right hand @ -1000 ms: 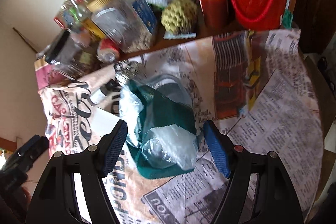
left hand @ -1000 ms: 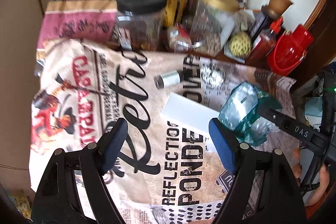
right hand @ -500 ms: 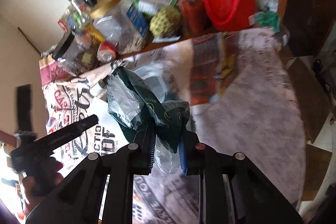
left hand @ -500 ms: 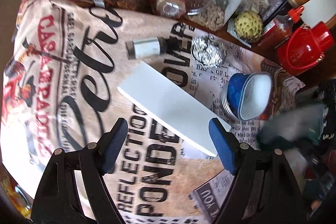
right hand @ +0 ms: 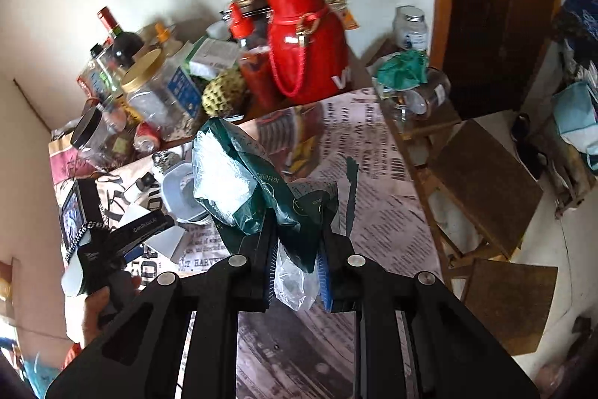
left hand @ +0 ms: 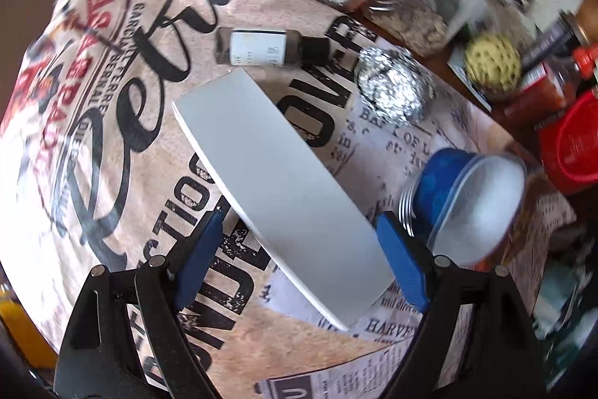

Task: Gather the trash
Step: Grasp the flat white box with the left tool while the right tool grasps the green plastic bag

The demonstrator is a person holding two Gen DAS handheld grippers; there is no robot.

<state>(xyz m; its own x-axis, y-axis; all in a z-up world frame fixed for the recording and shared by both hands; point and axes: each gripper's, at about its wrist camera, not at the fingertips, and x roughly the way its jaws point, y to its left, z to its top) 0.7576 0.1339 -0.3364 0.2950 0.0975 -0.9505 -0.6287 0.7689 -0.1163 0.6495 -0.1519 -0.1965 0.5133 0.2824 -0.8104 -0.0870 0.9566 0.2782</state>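
Observation:
My right gripper is shut on a crumpled green-and-clear plastic bag and holds it up above the table. My left gripper points steeply down with its jaws opening. A flat white box lies slantwise on the tablecloth between its blue pads, which stand clear of it. Beyond the box lie a small labelled bottle on its side, a ball of foil and a tipped blue-and-white tub. In the right wrist view a hand holds the left gripper over the box.
Jars, sauce bottles, a custard apple and a red flask crowd the back of the table against the wall. The newspaper-print tablecloth hangs over the right edge. Wooden stools stand on the floor to the right.
The right gripper shut on the bag and lifted it off the table, uncovering the blue-and-white tub. The left gripper sank closer to the white box and rolled.

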